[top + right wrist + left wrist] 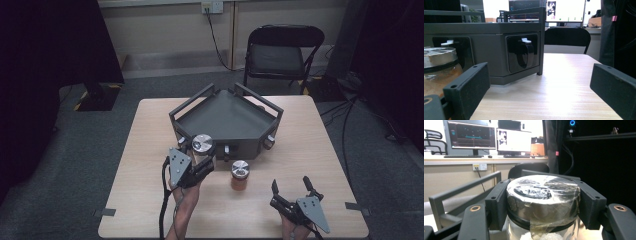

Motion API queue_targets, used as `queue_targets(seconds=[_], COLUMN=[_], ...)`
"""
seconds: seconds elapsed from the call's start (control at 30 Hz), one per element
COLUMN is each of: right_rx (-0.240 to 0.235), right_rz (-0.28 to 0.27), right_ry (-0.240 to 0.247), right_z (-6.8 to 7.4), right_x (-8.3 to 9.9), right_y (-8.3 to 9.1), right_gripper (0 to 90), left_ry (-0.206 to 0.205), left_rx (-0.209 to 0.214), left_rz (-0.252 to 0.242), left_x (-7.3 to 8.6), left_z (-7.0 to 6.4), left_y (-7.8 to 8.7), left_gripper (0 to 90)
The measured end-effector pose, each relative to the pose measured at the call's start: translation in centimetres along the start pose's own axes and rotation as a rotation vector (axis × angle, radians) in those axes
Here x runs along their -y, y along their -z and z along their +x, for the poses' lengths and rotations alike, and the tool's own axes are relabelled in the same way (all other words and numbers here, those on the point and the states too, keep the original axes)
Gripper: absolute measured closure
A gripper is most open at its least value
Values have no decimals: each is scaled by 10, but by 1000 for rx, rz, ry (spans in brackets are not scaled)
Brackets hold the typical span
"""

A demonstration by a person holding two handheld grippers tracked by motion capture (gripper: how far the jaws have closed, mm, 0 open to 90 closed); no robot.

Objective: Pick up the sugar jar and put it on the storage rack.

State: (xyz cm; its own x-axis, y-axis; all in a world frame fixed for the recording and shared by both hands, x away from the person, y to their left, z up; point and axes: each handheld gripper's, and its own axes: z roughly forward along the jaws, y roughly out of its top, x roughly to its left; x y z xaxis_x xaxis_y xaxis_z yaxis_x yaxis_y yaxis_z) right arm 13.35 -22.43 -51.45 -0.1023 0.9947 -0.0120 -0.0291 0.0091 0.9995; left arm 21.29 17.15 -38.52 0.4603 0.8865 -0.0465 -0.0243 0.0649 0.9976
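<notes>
Left tool (206, 165) clamps a silver-lidded jar (202, 145) beside the grey tray (227, 117). Right tool (291, 185) rests wide open, holding nothing, on the bench (145, 150) near a brown jar (239, 174).

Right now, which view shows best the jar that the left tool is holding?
The left gripper view: the jar sits close, its taped metal lid clamped between the jaws, white grains below. The high view shows the jar small, from above, in the left tool.
</notes>
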Motion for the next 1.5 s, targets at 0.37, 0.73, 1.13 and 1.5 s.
queue_targets(seconds=[0.37,0.73,1.13,1.5], right_rx=[-3,4,2,2], right_rz=[0,0,0,0], right_ry=[0,-1,0,0], right_z=[-1,0,0,0], right_x=[0,0,0,0], right_y=[0,0,0,0], right_gripper=[18,19,19,19], left_ry=[0,-19,-1,-42], left_rx=[-64,-149,-204,-185], left_rz=[-19,-2,15,61], left_x=[-24,-22,-9,-4], left_z=[-2,-1,3,-2], left_y=[-28,-78,-107,-116], left_gripper=[355,356,355,355])
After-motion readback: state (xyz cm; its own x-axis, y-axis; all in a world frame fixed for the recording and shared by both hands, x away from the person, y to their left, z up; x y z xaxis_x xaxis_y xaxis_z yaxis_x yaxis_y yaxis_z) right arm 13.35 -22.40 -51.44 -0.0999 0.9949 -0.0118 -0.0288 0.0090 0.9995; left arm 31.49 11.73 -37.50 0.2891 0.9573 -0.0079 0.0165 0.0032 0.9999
